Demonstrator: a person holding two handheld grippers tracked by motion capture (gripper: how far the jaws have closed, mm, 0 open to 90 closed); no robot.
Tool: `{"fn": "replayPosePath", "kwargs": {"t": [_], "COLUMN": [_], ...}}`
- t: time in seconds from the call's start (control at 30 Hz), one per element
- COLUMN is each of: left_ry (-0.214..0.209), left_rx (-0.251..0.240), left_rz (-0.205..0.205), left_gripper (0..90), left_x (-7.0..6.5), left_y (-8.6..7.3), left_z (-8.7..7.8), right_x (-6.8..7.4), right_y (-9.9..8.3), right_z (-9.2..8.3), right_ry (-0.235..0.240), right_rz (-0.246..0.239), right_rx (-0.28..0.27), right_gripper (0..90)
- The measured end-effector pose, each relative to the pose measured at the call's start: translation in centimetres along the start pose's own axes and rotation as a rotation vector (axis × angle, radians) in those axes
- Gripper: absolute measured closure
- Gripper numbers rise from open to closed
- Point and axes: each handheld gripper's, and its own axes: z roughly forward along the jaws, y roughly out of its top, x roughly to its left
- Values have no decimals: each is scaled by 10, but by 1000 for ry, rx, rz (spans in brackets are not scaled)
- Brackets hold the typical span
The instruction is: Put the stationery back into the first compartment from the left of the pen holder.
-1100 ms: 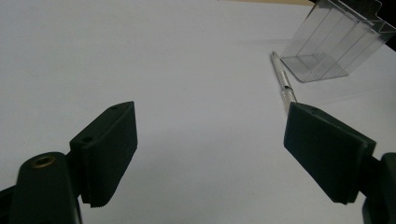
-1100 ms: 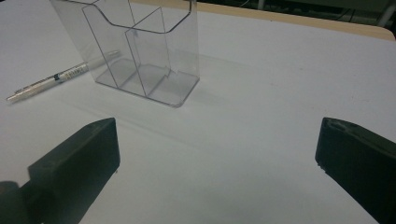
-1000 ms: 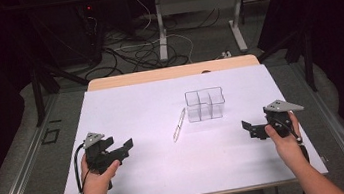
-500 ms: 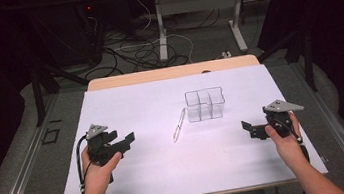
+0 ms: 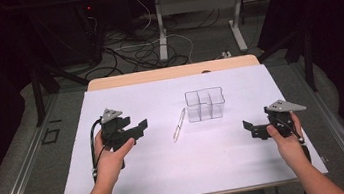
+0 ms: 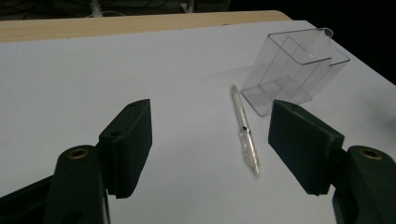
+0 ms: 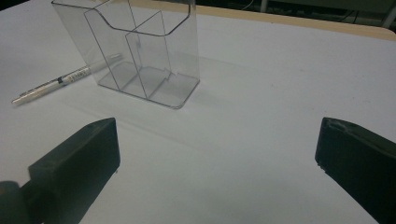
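Best done with the left gripper point(image 5: 139, 129): jaws spread wide, nothing between them, already facing the pen point(image 5: 179, 125). Worth lining up so the jaws straddle the barrel crosswise, near its middle, then lowering until the pads almost touch the table point(image 5: 219, 161) before closing. Slim and round, so likely to roll or skid if nudged by one pad first; better closed evenly and gently. Right gripper point(image 5: 253, 129) also wide apart and empty, parked well off to the right; fine left there, or kept ready to steady the holder point(image 5: 205, 104).

Pen: lying flat on the white sheet, clear barrel with dark bits inside, tip toward the near side, far end just beside the holder's left corner. Farther back, clear plastic holder, upright, partitioned, seemingly empty, near the table's middle
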Motion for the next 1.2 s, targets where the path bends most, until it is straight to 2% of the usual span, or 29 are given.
{"fn": "replayPosePath", "kwargs": {"t": [0.07,0.17,0.2,0.53,0.63,0.7,0.93,1.2], "left_ry": [10,12,16,-11,-45,-46,-64,-47], "left_rx": [6,14,3,34,49,55,66,81], "left_rz": [25,31,34,67,74,80,48,27], "left_gripper": [314,335,335,387,403,408,442,471], "left_x": [-5,-14,-17,-36,-38,-40,-43,-39], "left_y": [7,15,17,38,42,45,50,52], "left_z": [4,10,13,35,41,46,61,77], "right_x": [0,-1,-1,-1,-1,0,-1,-1], "right_y": [0,0,0,0,0,0,0,-1], "right_z": [0,0,0,0,1,1,1,2], "right_ry": [-3,0,-2,4,8,15,12,21], "right_rz": [7,5,4,3,3,16,18,21], "right_rx": [4,2,4,0,-1,1,5,1], "right_gripper": [0,0,0,7,7,9,13,17]}}
